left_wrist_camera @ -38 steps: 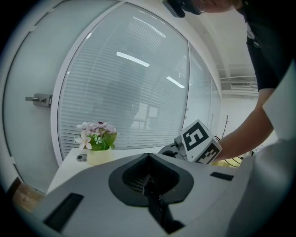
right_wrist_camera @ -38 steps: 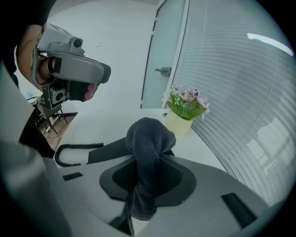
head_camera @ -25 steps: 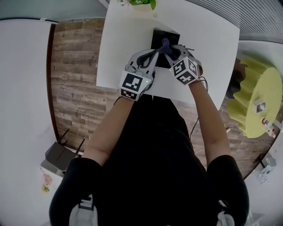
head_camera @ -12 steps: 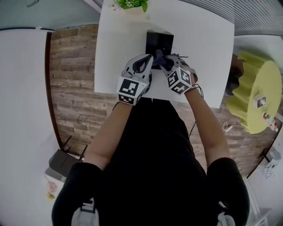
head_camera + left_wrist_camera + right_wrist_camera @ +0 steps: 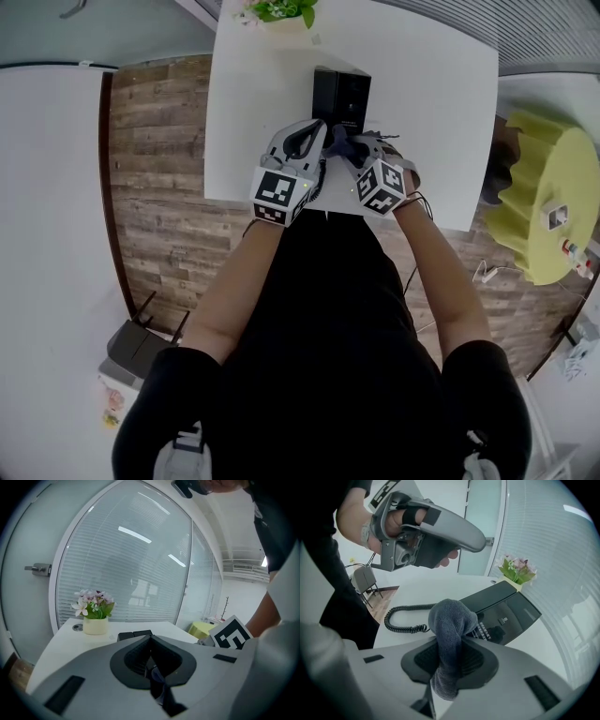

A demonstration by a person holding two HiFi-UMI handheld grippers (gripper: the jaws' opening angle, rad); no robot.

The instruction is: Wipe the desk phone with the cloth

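The black desk phone lies on the white table, and its coiled cord trails toward the near side. My right gripper is shut on a blue-grey cloth. The cloth's bunched end sticks up past the jaws, just short of the phone's near edge. My left gripper hangs close beside it on the left, jaws shut. A dark bluish scrap shows low in the left gripper's seam; I cannot identify it. A hand holds the left gripper's handle above the cord.
A small pot of flowers stands at the table's far edge behind the phone. The near table edge runs just under the marker cubes. A yellow round table is to the right, and a chair stands on the wooden floor.
Both grippers have drawn back from over the phone toward the near edge, taking the cloth off the phone's front.
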